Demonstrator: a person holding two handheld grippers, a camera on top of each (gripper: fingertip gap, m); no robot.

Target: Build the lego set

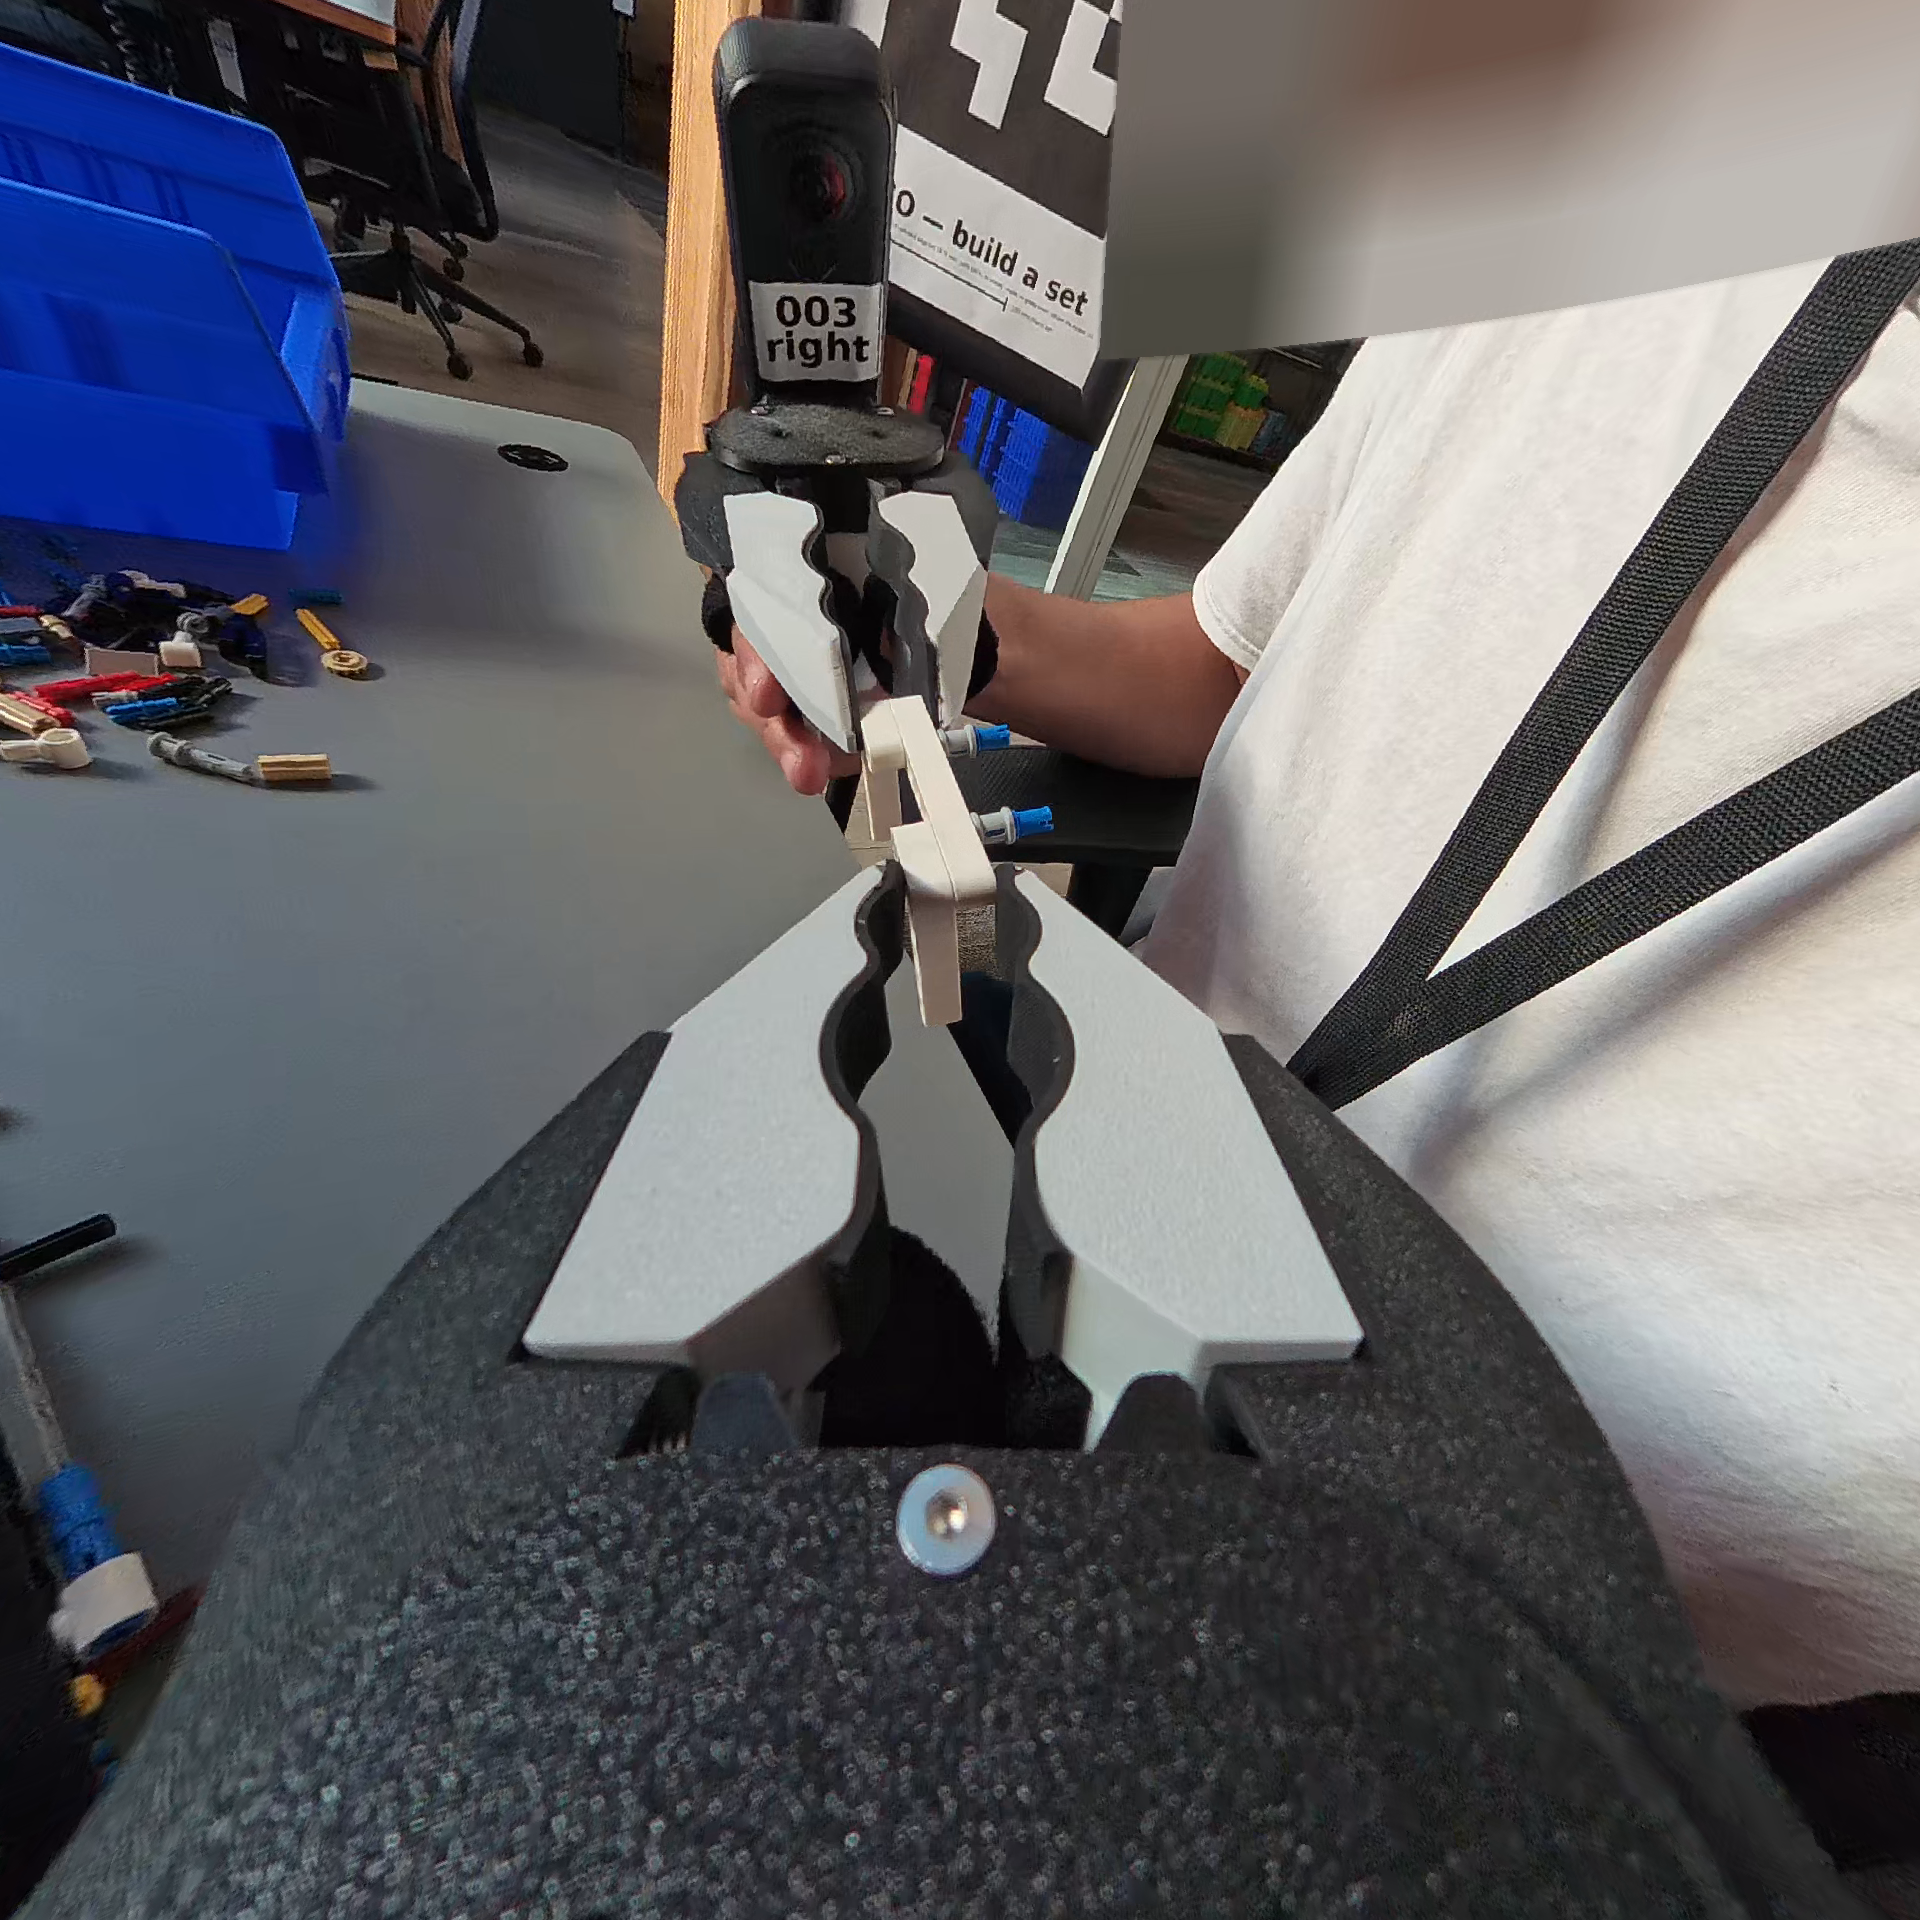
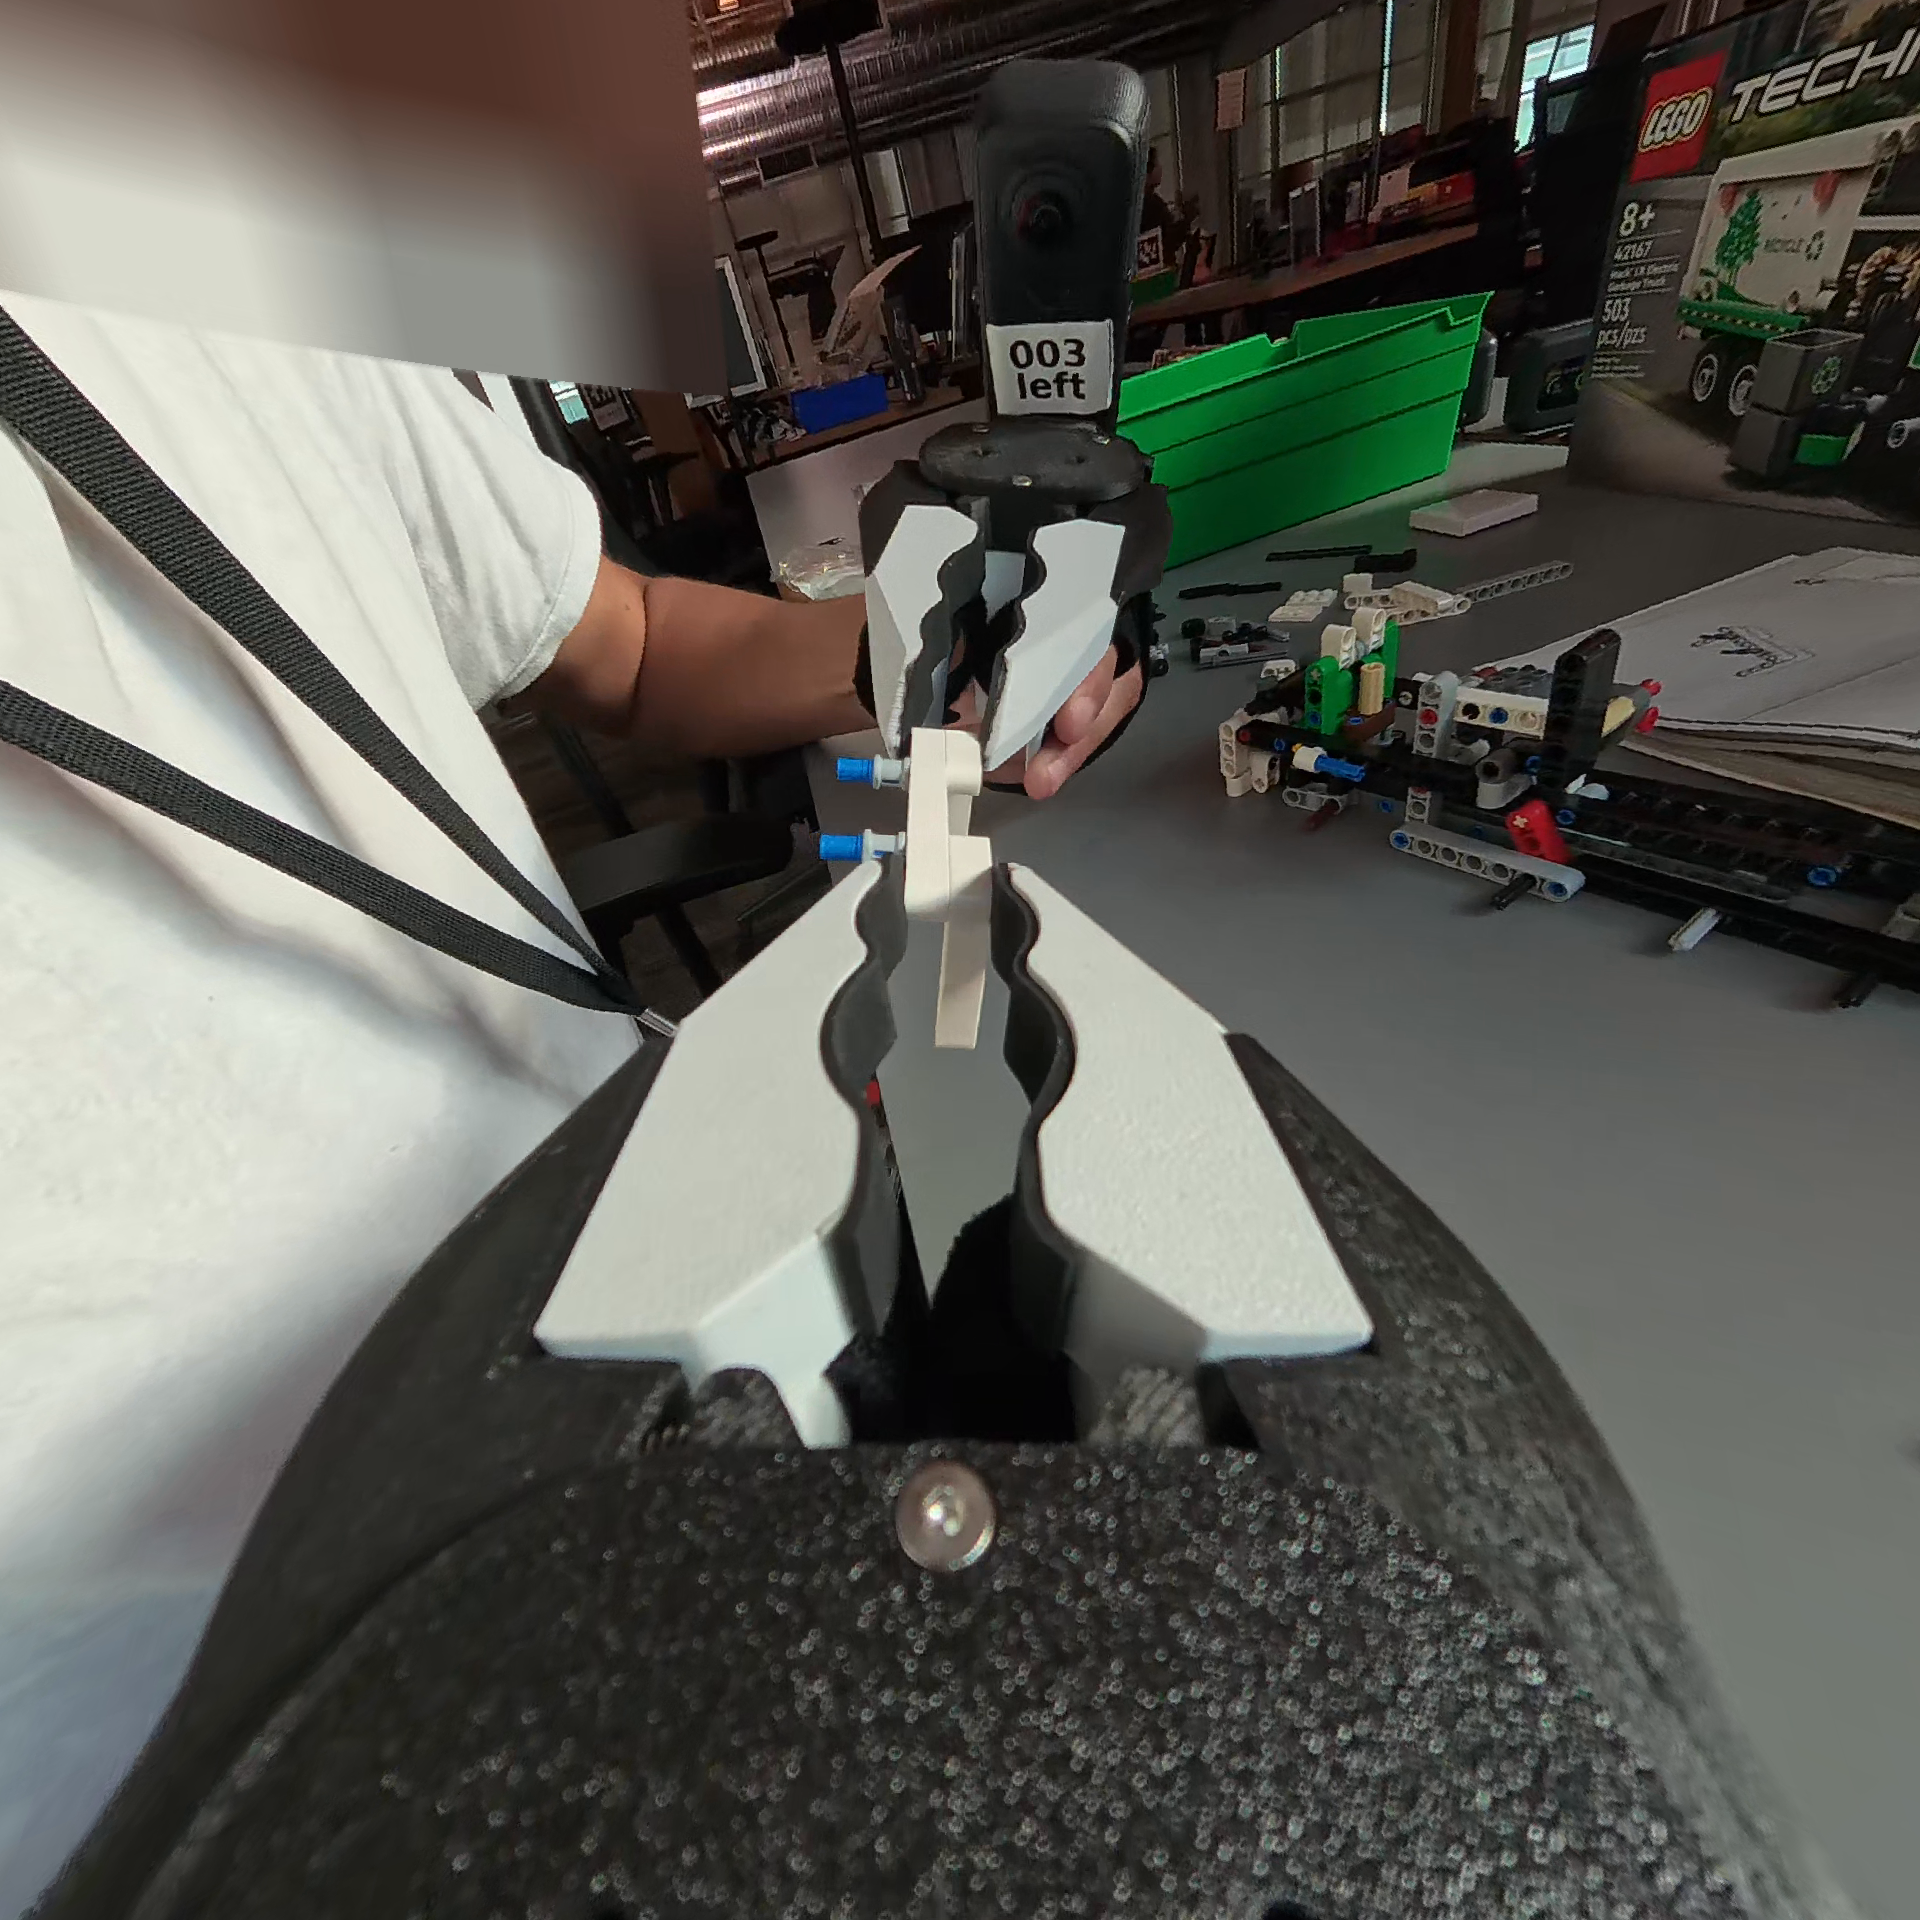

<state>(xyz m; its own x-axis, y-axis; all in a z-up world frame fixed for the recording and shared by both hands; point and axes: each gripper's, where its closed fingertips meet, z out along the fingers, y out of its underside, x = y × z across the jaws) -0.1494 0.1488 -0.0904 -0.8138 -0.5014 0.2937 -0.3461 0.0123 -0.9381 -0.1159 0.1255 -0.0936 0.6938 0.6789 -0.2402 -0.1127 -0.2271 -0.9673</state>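
Observation:
A white flat Lego panel assembly [image 1: 932, 795] is held in the air between both grippers, above the table's near edge. Two blue-and-grey pins [image 1: 1013, 823] stick out of its side. My left gripper [image 1: 940, 883] is shut on its near end in the left wrist view. My right gripper [image 1: 883, 717] is shut on the far end there. In the right wrist view the panel assembly [image 2: 935, 831] stands between my right gripper [image 2: 940, 883], close up, and my left gripper [image 2: 945, 727] beyond. The blue pins [image 2: 847, 847] point toward the person.
A part-built truck chassis [image 2: 1507, 748] lies on the grey table [image 2: 1351, 1091] beside an instruction booklet [image 2: 1766, 665], the set box [image 2: 1766, 260] and a green bin [image 2: 1299, 436]. Loose pieces [image 1: 156, 675] lie below blue bins [image 1: 156, 312]. The person's white shirt [image 1: 1558, 831] is close by. The gap from one gripper's tips to the other's is roughly 5 cm.

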